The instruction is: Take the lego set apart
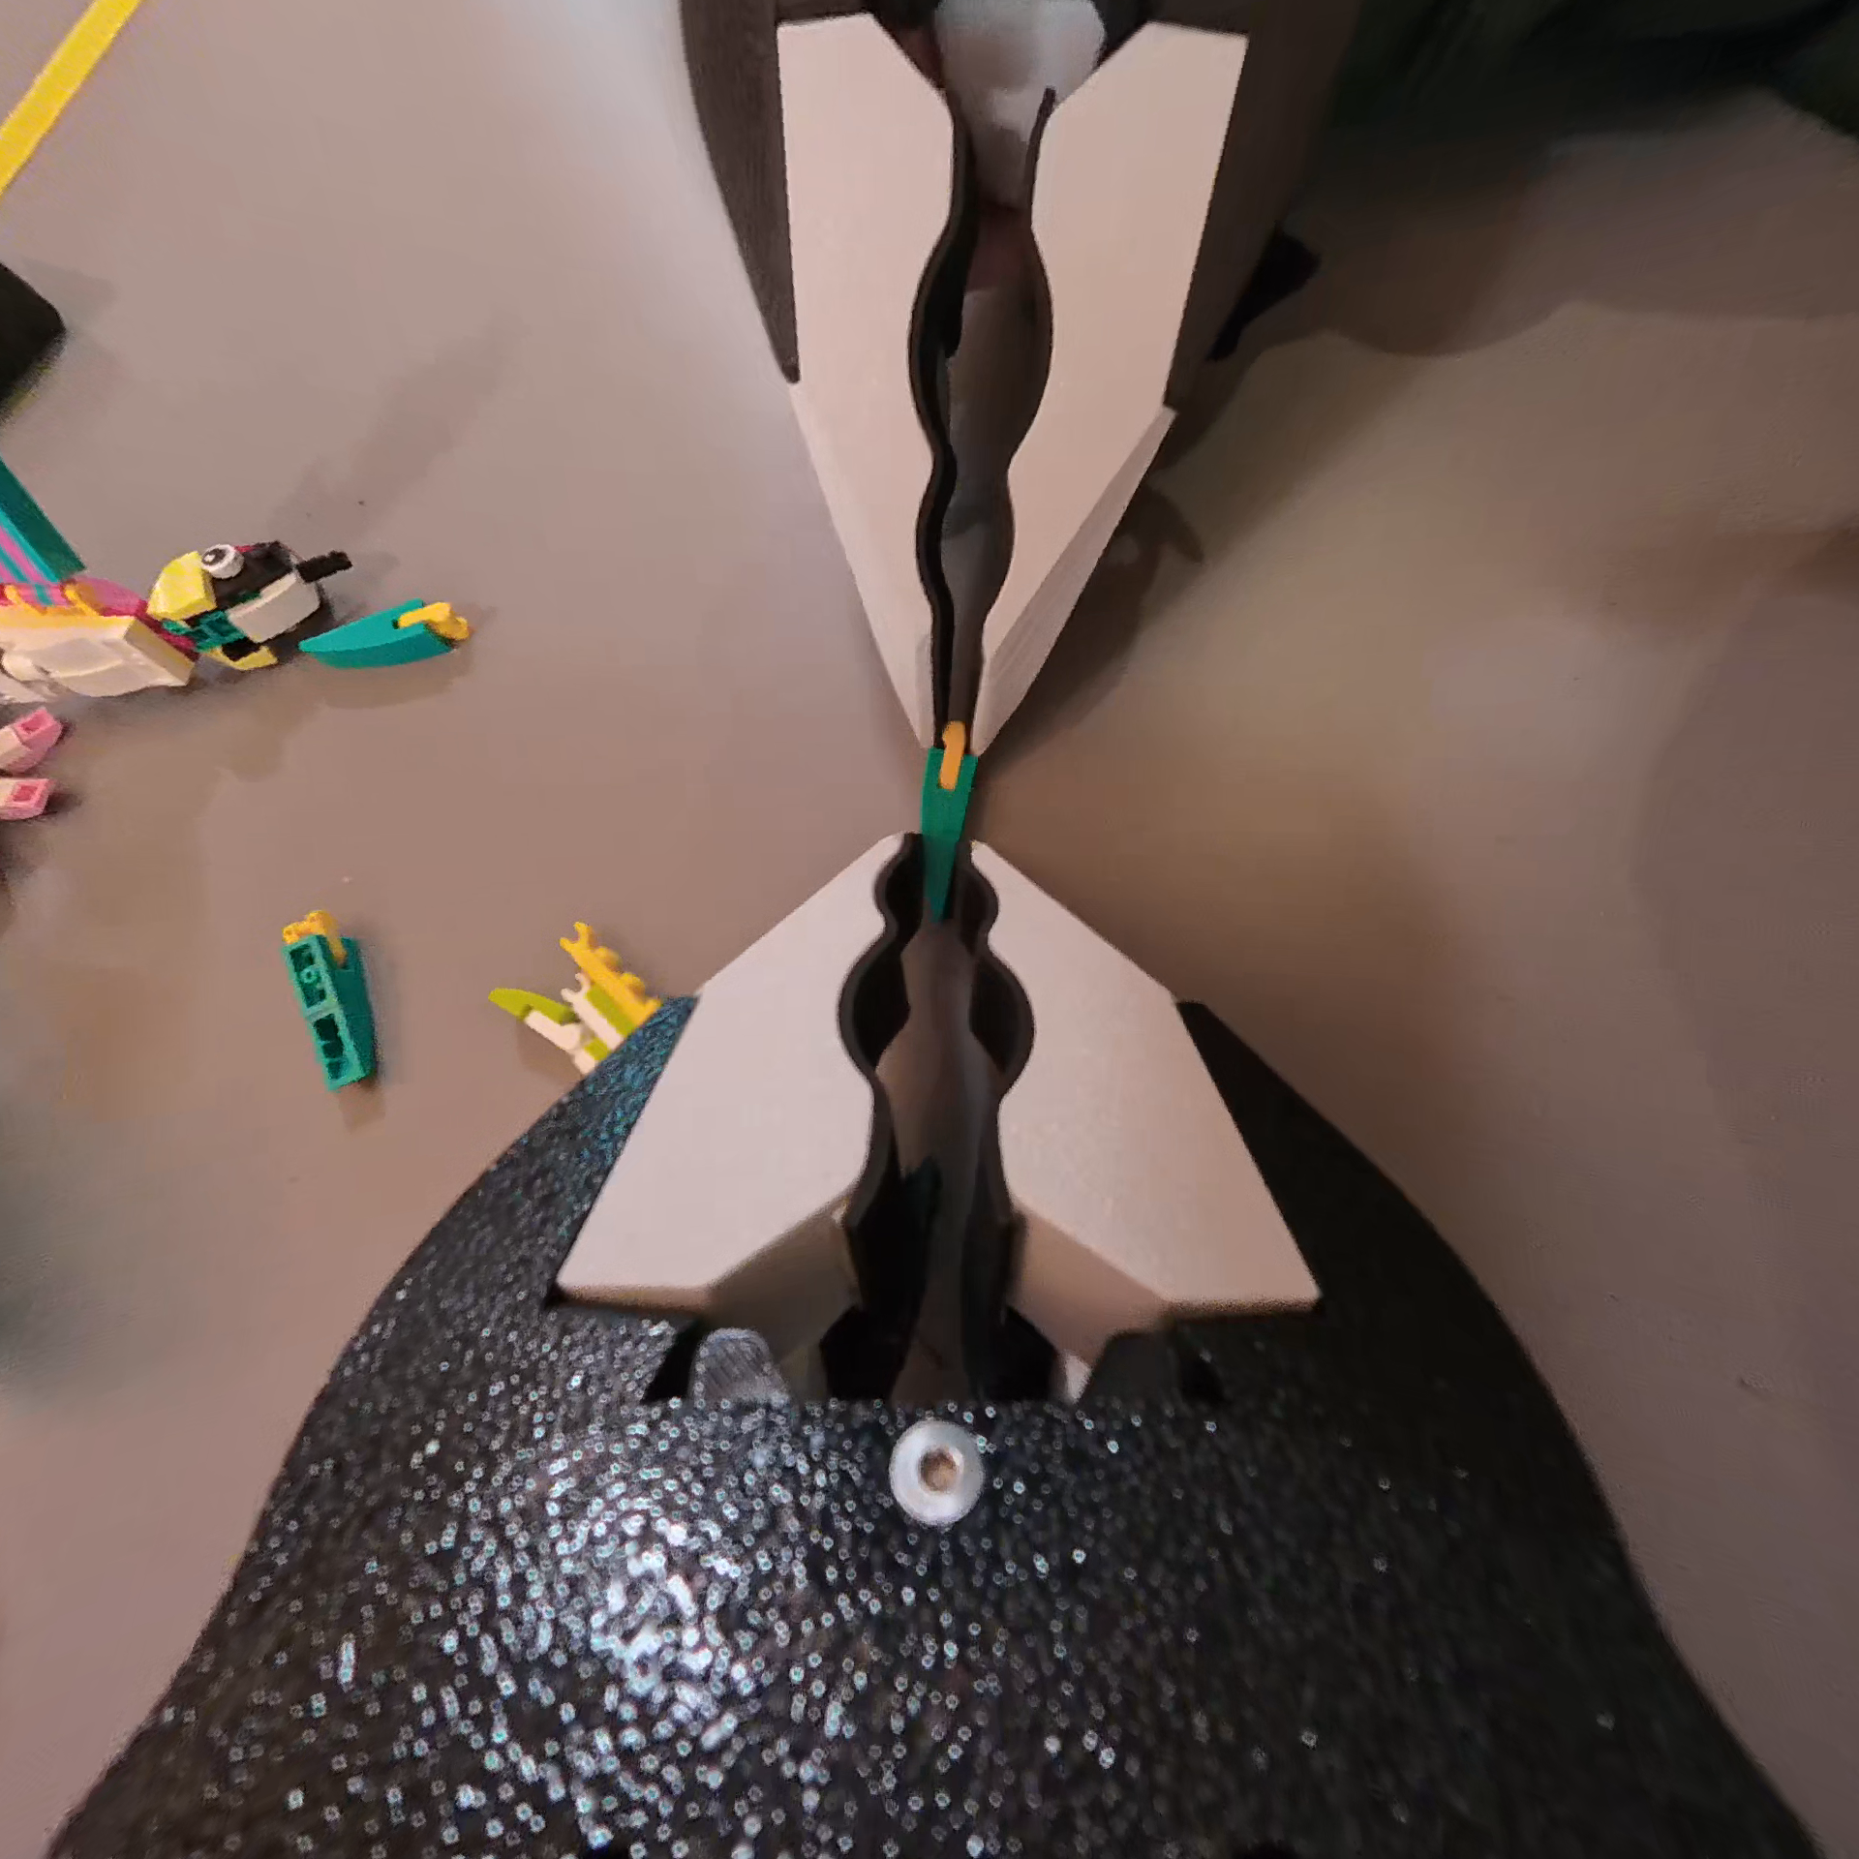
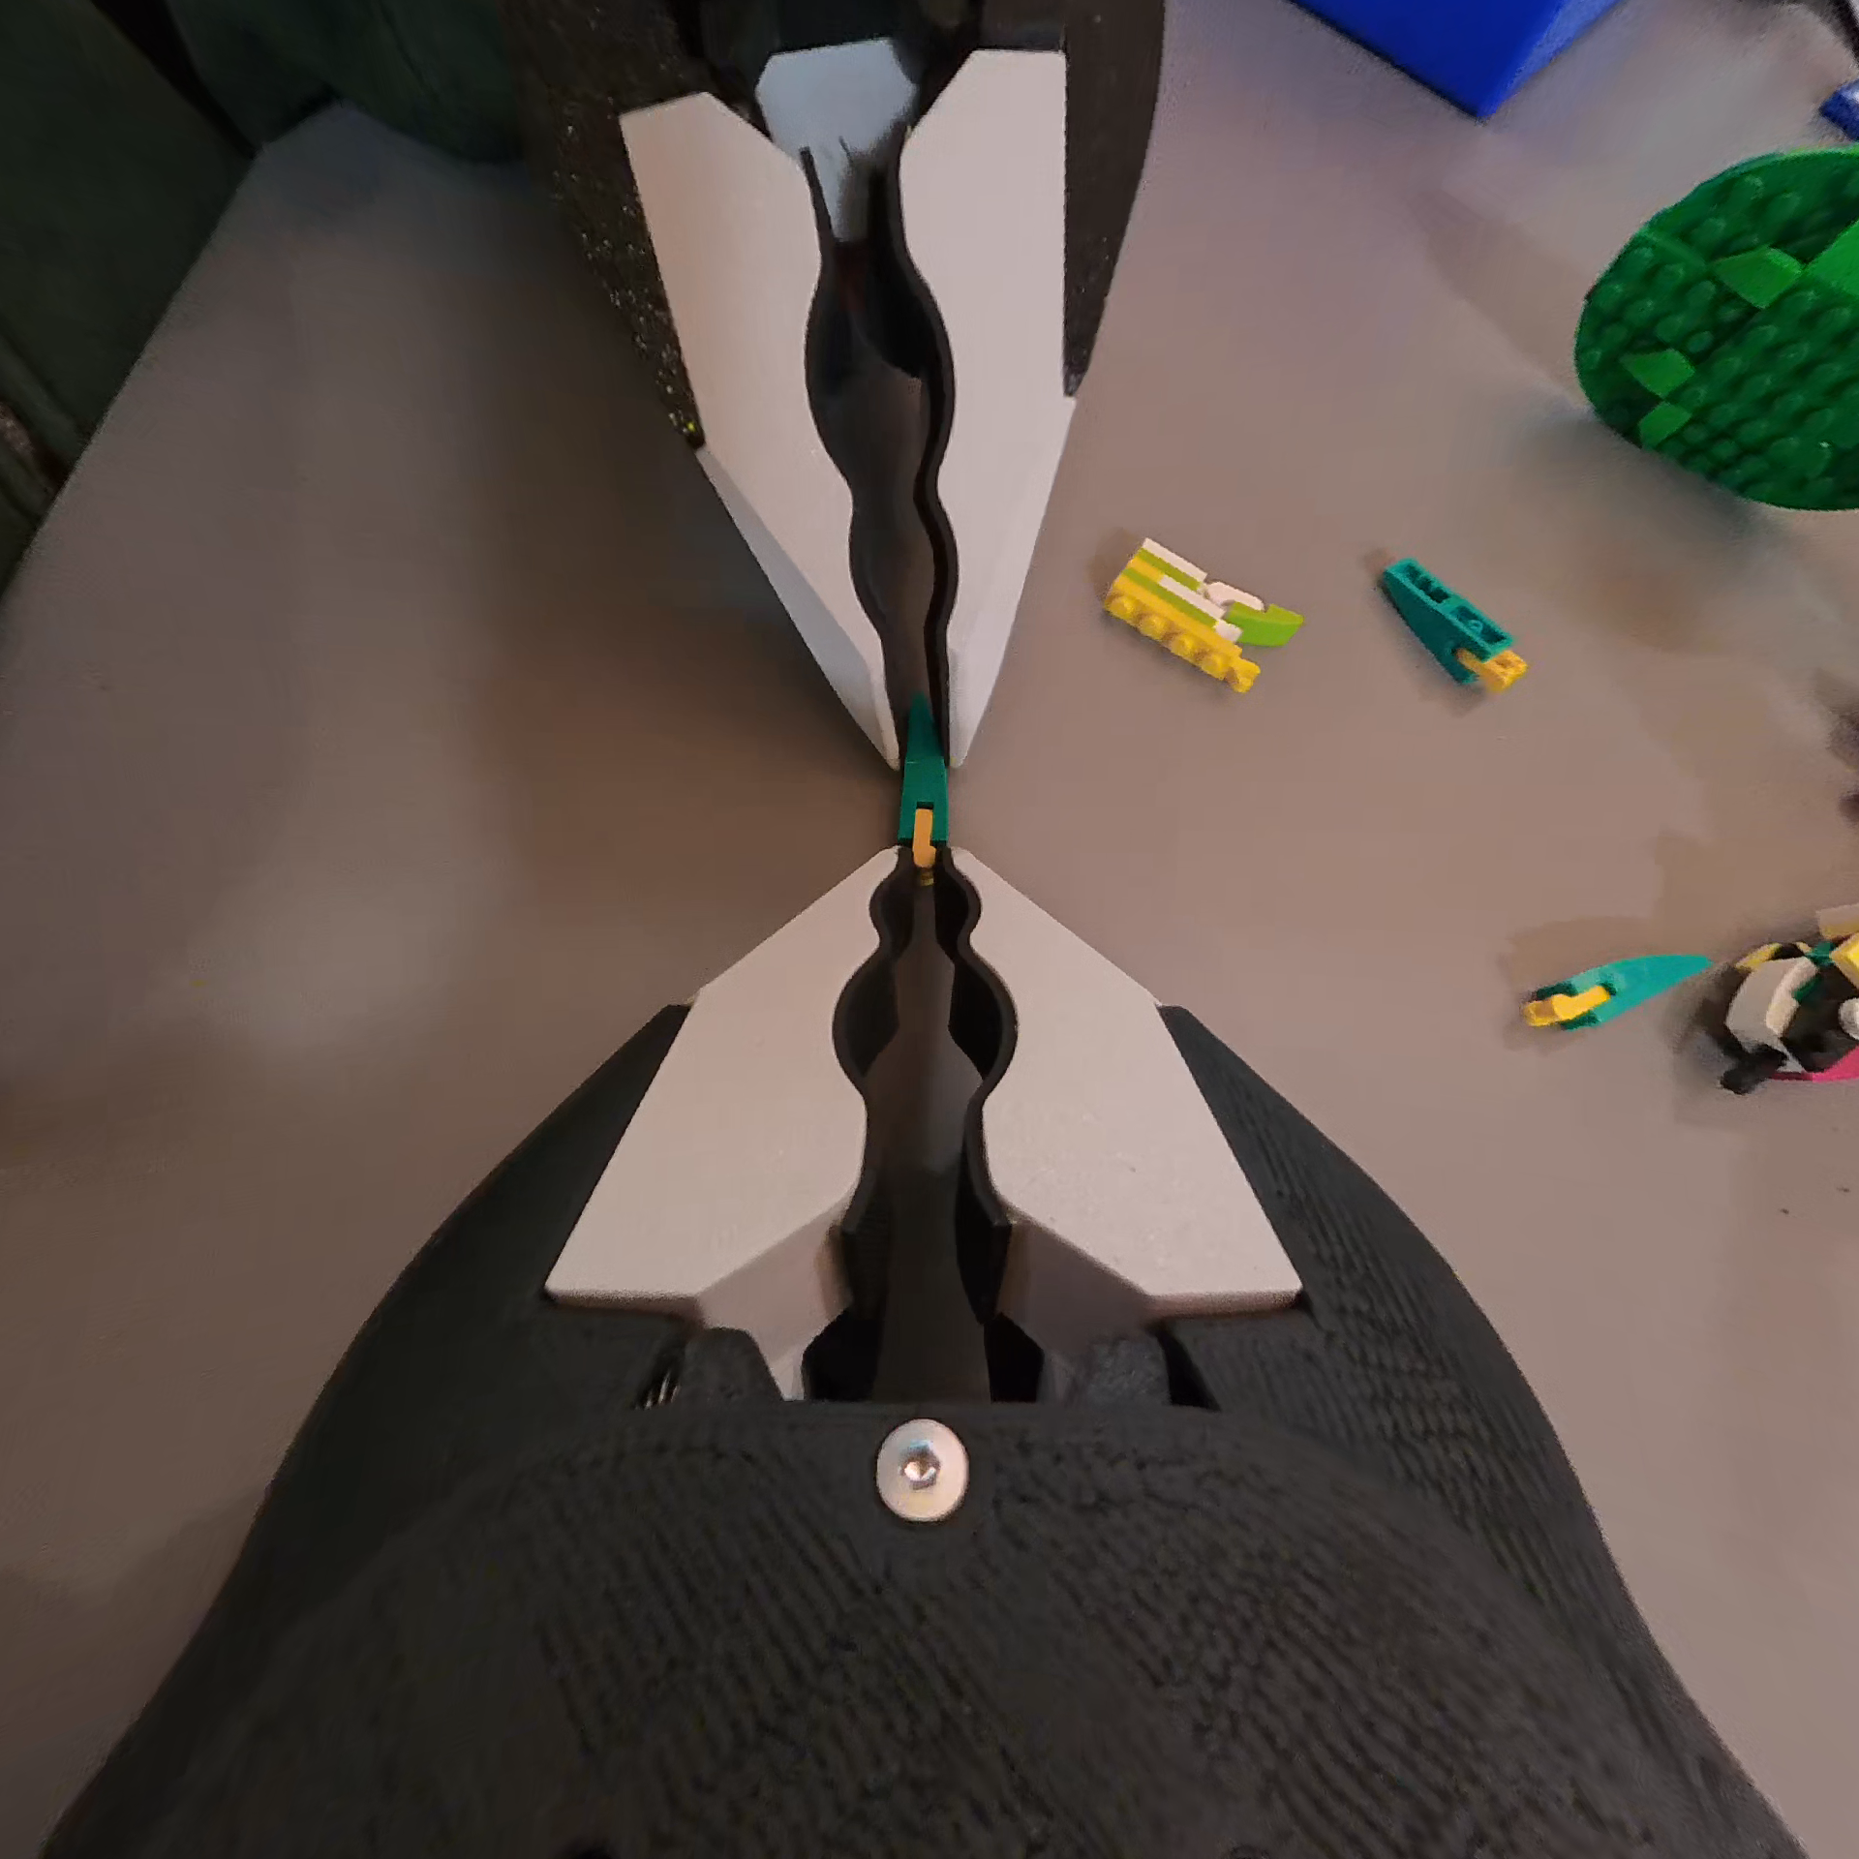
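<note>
A small teal wedge piece (image 1: 944,825) with a yellow clip (image 1: 952,765) on its end hangs above the grey table between both grippers, which meet tip to tip. My left gripper (image 1: 941,867) is shut on the teal end. My right gripper (image 1: 956,729) comes in from the top of the left wrist view, shut on the yellow clip end. In the right wrist view my right gripper (image 2: 923,860) pinches the yellow clip (image 2: 922,830), and the left gripper (image 2: 920,749) opposite holds the teal wedge (image 2: 920,775).
On the table lie a bird model (image 1: 241,604) (image 2: 1801,1006), a curved teal wing with a yellow clip (image 1: 387,634) (image 2: 1620,986), a teal wedge (image 1: 330,1006) (image 2: 1449,624), a yellow-lime assembly (image 1: 588,996) (image 2: 1197,614), pink bricks (image 1: 25,734), a round green plate (image 2: 1740,332) and a blue box (image 2: 1459,40).
</note>
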Demonstrator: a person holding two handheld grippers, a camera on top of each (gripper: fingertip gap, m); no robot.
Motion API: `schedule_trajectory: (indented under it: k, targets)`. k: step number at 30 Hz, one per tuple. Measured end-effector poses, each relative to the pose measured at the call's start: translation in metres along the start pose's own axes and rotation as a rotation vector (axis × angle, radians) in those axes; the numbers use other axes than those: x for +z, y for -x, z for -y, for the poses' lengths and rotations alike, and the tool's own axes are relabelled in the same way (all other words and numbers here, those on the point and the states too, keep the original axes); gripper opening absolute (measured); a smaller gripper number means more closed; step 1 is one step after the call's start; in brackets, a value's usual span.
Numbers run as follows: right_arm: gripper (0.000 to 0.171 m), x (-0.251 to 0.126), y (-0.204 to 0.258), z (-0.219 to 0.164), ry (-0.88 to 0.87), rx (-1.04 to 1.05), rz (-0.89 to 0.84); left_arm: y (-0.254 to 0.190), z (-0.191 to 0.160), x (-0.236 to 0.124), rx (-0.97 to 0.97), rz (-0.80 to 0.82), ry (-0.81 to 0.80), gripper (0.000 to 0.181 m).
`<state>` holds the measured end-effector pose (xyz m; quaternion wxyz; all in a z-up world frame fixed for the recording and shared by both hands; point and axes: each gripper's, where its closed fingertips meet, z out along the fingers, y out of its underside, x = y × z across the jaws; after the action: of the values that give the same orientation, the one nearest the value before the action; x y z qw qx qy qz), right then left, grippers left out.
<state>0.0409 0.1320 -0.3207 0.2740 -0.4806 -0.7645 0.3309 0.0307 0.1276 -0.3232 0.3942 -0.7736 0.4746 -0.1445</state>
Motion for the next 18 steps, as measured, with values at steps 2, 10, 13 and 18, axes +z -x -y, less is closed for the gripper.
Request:
schedule_trajectory:
  k: [2,10,13,18]
  targets:
    - [0.002,0.0,0.004,0.001,-0.003,-0.004,0.011,-0.003,-0.001,-0.002,-0.002,-0.006,-0.013,0.005]
    - [0.003,0.001,-0.004,0.012,-0.051,-0.046,-0.097,0.006,0.002,-0.009,0.022,0.059,-0.091,0.004]
    - [0.025,-0.002,-0.011,0.012,-0.058,-0.026,-0.147,0.012,-0.001,-0.012,0.006,0.094,-0.083,0.008]
    - [0.036,-0.04,-0.054,0.024,-0.254,0.092,-0.421,0.044,0.011,-0.037,-0.096,0.246,-0.239,0.036]
